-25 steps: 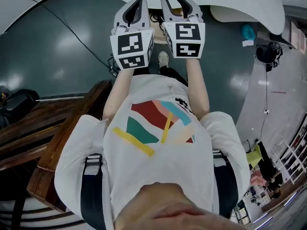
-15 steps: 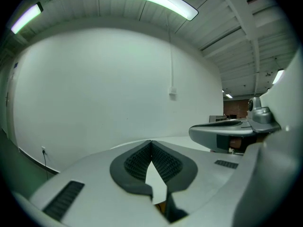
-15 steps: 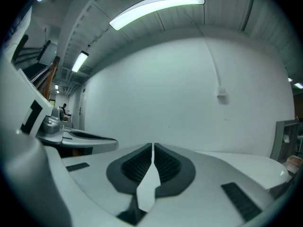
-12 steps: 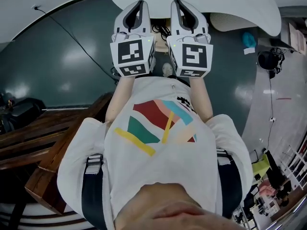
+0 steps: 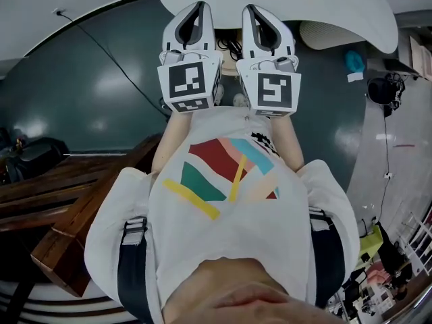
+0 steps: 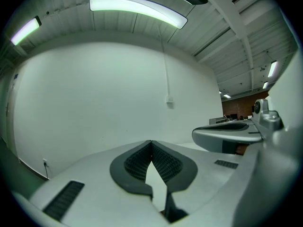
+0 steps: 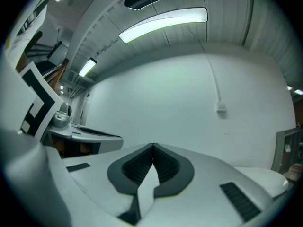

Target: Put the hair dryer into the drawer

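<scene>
Head view: left gripper (image 5: 198, 5) and right gripper (image 5: 252, 8) raised at white table (image 5: 337, 12) edge, both pinched closed on nothing, right just closing; wooden furniture (image 5: 67, 181) lower-left.

The head camera looked steeply down past the person's white printed T-shirt (image 5: 229, 238) to the dark glossy floor (image 5: 101, 79), with the white left gripper (image 5: 200, 4) and white right gripper (image 5: 249, 8) side by side at upper centre. Each gripper camera rode close behind its own jaws, low in the frame, and faced level toward a plain white wall (image 6: 94, 103) under a curved ceiling light strip (image 6: 137, 6). Both gripper views shared that wall with its thin cable (image 6: 164, 65) and small box (image 6: 169, 100), and each caught the other gripper at a mid-frame edge, right and left respectively.
</scene>
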Motion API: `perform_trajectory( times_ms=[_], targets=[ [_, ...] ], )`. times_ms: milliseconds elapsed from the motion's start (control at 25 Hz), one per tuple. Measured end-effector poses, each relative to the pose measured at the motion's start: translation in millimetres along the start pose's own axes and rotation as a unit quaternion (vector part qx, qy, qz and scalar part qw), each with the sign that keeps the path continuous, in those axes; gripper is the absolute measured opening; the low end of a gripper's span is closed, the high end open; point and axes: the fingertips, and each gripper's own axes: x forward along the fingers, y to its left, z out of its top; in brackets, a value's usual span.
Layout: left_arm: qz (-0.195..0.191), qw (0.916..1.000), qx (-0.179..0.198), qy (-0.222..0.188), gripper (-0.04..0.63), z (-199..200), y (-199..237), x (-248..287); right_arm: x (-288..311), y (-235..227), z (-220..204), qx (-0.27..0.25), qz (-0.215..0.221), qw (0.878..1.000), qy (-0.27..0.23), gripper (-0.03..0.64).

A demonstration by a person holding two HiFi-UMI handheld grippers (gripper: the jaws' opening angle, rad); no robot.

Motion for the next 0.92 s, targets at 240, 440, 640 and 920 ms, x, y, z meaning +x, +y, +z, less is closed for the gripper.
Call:
perform_trajectory(
  times_ms=[240,440,640,920],
  targets=[
    [0.009,0.9999,-0.001,-0.004,0.014,1.8,1.2,-3.6,-2.5,-3.5,-1.0,-0.015,0.001,1.0,-0.002,0.011],
    [0.015,0.9999,-0.001,-0.005,0.014,2.8,2.3,-5.4,-2.8,-4.3,2.6,-0.02,0.008,1.0,-0.012,0.011],
    [0.016,0.9999,-0.001,-0.007,0.014,3.9,2.5,-7.5,-4.6,-1.9,3.1,-0.014,0.007,1.0,-0.007,0.011],
    [0.018,0.9998,0.0,-0.007,0.014,3.1,-3.2,-5.1,-7.0,-11.7,-0.1,-0.015,0.005,1.0,-0.007,0.011]
  ],
)
